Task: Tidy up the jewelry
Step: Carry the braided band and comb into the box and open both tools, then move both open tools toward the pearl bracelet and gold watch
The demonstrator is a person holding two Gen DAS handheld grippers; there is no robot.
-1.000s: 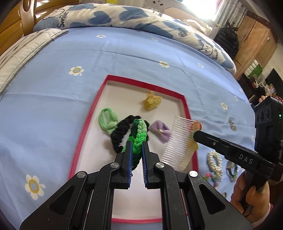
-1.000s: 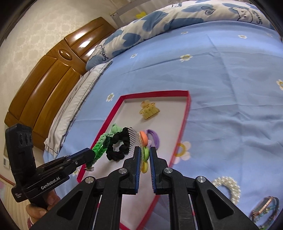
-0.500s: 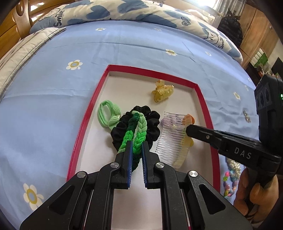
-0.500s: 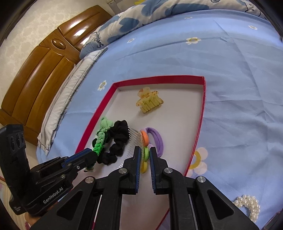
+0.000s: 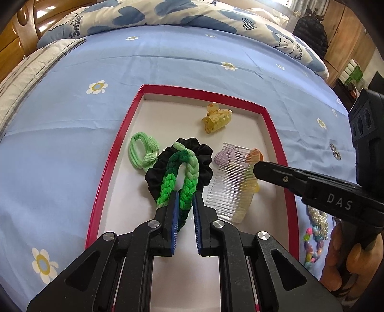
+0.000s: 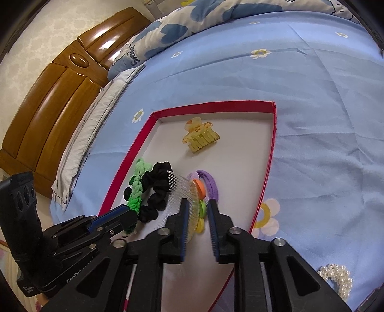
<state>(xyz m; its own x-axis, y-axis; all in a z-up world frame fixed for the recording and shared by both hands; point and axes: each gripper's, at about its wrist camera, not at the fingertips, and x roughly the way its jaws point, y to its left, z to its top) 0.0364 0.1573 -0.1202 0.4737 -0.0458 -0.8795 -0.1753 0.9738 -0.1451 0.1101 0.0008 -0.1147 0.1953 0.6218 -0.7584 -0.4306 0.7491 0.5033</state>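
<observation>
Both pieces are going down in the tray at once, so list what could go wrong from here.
1. The green braided band lies between the opening left tongs and could snag on a pad on withdrawal.
2. The clear comb rests partly on the purple hair tie; as the right tongs open, it may tip.
3. Band and comb crowd the black scrunchie, so they could tangle.

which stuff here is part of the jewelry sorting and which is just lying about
Job: red tray, green braided band, clear comb, black scrunchie, yellow claw clip, pearl bracelet, beaded bracelet.

Lying about: quilt, pillow, headboard.
</observation>
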